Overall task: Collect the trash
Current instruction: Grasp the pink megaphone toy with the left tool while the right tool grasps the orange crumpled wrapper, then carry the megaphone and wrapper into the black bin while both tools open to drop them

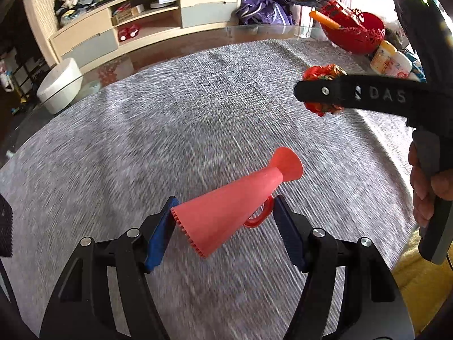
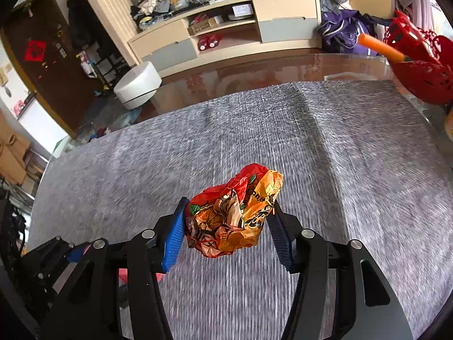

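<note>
My left gripper [image 1: 223, 223] is shut on a coral-pink plastic cone with a flared tip and a small ring handle [image 1: 235, 201], held above the grey mat. My right gripper [image 2: 229, 223] is shut on a crumpled red and orange foil wrapper [image 2: 236, 215], held above the mat. In the left wrist view the right gripper's black finger [image 1: 354, 95] crosses the upper right with the wrapper [image 1: 322, 72] partly hidden behind it. The left gripper shows at the lower left of the right wrist view [image 2: 56, 257].
A grey woven mat [image 1: 141, 141] covers a glass table [image 2: 254, 68]. A red openwork basket [image 1: 356, 31] with an orange stick stands at the far right, with small bottles [image 1: 392, 61] beside it. A cabinet [image 2: 226, 28] and a white round bin [image 2: 137, 85] stand beyond.
</note>
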`<state>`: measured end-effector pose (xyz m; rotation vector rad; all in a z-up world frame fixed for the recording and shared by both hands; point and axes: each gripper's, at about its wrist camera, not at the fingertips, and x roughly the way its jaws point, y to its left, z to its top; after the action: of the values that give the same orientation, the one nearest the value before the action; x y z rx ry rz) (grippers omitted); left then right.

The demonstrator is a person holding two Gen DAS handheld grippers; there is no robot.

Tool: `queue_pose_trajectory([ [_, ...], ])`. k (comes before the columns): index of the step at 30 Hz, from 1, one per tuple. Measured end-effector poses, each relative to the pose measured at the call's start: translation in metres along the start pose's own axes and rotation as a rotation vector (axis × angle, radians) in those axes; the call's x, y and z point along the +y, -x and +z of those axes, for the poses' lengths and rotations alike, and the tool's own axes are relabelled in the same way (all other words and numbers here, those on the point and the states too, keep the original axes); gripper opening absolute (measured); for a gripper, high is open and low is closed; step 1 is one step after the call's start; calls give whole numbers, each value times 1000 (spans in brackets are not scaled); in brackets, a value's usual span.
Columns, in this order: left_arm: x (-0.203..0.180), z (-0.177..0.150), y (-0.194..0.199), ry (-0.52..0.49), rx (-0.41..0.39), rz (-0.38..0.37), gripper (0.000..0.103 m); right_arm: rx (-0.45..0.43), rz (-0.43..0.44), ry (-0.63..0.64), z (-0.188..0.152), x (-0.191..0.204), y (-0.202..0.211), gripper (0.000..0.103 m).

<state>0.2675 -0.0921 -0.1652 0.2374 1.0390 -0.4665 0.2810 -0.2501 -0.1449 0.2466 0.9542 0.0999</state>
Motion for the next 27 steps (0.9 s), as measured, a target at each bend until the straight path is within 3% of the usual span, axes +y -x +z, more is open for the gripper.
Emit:
queue_pose_trajectory([
  [7,-14,-35,62,45,-45,13,65,-18,24,62,-34,21,55,56],
  [15,-31,-100,121,97,-82,16,65,-31,62,126,-89,40,114,56],
  [27,-48,-193,142,205,-43,-15,65,39,102,128,-176,51,136,56],
])
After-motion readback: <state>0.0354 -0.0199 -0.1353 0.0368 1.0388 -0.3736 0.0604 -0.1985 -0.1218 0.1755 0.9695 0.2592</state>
